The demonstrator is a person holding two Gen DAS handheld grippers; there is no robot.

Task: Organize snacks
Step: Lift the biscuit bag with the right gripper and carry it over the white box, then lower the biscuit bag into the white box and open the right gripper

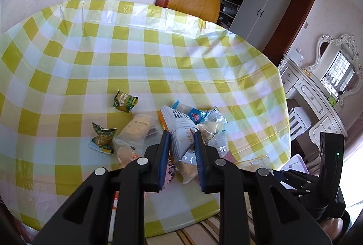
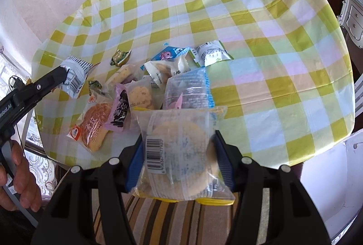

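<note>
My left gripper (image 1: 181,136) is shut on a white snack packet with orange trim (image 1: 179,124) and holds it above the table; the same packet (image 2: 76,75) shows at the left of the right wrist view, in the black fingers. My right gripper (image 2: 179,138) is shut on a clear-wrapped round cake with a barcode (image 2: 179,152), held over the table's near edge. A pile of snacks lies on the table: a blue-edged packet (image 2: 189,89), a pink packet (image 2: 119,111), a cookie packet (image 2: 139,94), an orange bread packet (image 2: 93,129).
The round table has a yellow checked cloth (image 2: 261,45). Two small green candies (image 1: 126,100) (image 1: 103,138) lie left of the pile. A striped chair seat (image 2: 181,222) is below the near edge. A white dresser (image 1: 317,95) stands to the right.
</note>
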